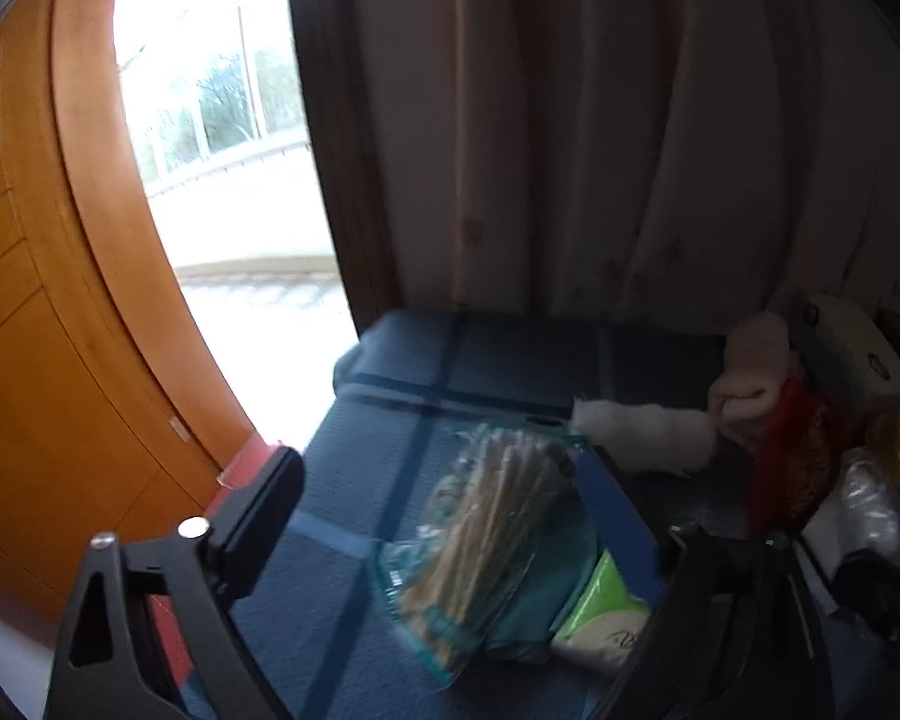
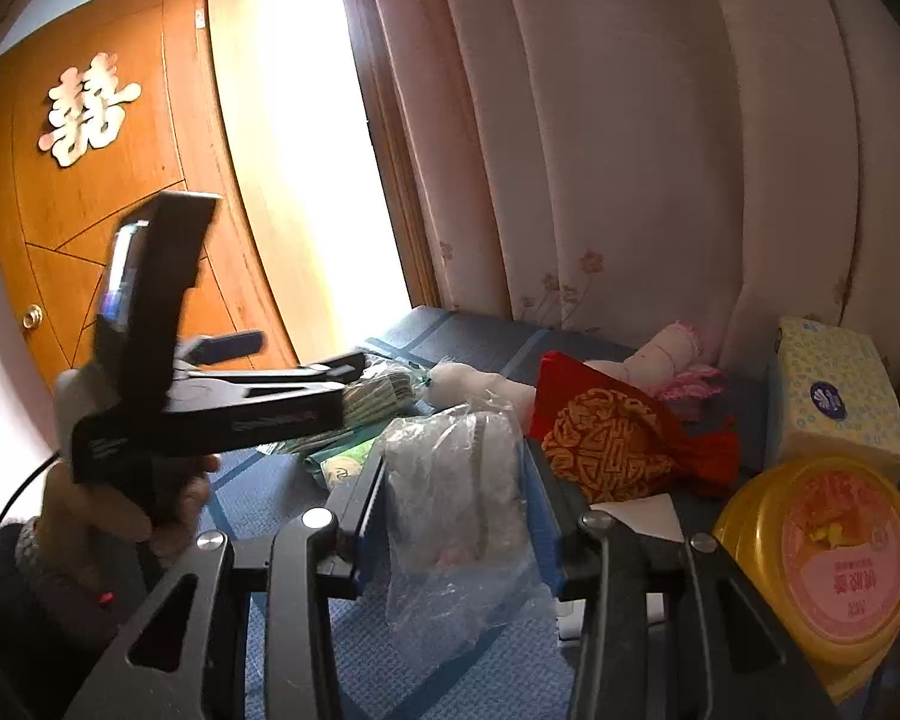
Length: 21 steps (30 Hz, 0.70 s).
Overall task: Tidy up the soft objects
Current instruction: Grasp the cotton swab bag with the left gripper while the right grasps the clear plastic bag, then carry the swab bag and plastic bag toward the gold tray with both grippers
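While most soft items lie loose on blue checked mat [image 2: 462, 678], sorting looks barely begun. Left gripper [image 1: 480, 540] wide open around clear packet of striped socks [image 1: 486, 516], not clamped. Right gripper [image 2: 456, 516] closed on crinkly clear plastic bag [image 2: 456, 498]. Red embroidered pouch [image 2: 606, 438], white fluffy toy [image 1: 642, 438] unsorted.

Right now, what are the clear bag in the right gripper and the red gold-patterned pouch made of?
Clear crinkled bag: thin plastic film, glossy; wrinkles and glare show, grey contents visible through it. Red gold-patterned pouch: apparently woven fabric, brocade-like, slight sheen; soft folds, gathered end.
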Available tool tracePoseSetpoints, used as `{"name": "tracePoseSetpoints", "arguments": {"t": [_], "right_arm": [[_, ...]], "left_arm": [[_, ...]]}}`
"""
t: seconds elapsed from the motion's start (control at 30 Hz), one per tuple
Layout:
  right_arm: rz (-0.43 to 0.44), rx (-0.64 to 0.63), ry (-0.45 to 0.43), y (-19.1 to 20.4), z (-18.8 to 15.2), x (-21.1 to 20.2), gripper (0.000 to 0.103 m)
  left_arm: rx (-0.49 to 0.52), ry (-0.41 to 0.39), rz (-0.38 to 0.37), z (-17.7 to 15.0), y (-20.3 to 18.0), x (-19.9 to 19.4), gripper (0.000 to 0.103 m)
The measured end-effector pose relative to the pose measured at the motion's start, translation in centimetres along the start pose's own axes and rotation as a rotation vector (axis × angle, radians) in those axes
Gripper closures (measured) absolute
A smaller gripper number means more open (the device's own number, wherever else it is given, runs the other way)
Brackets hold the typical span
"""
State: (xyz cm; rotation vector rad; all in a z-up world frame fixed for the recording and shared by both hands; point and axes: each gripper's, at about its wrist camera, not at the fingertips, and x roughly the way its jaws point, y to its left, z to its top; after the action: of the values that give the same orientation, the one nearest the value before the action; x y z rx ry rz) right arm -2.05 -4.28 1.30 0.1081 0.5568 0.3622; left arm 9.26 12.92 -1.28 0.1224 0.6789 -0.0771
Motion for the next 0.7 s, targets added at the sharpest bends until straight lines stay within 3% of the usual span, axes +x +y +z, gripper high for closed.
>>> {"name": "tracePoseSetpoints", "arguments": {"t": [0.07,0.2,0.23,0.27,0.53,0.7], "right_arm": [[-0.001,0.004,-0.004,-0.3,0.0,-0.4,0.059],[0.004,-0.003,0.0,-0.4,0.1,0.2,0.059],[0.005,-0.003,-0.001,-0.3,0.1,0.3,0.059],[0.007,-0.003,0.0,-0.3,0.1,0.3,0.059],[0.011,0.034,0.012,-1.0,0.1,0.9,0.059],[-0.057,-0.026,-0.067,-0.1,0.2,-0.4,0.059]], "left_arm": [[0.003,0.048,-0.01,-0.2,-0.4,1.4,0.021],[-0.057,0.112,-0.055,-0.1,0.2,2.7,0.041],[-0.069,0.123,-0.066,-0.2,0.3,3.0,0.046],[-0.08,0.139,-0.075,-0.2,0.5,3.2,0.06],[-0.157,0.103,-0.1,-0.4,1.3,2.1,0.071],[-0.288,-0.045,-0.061,-1.2,2.6,-1.2,0.071]]}}
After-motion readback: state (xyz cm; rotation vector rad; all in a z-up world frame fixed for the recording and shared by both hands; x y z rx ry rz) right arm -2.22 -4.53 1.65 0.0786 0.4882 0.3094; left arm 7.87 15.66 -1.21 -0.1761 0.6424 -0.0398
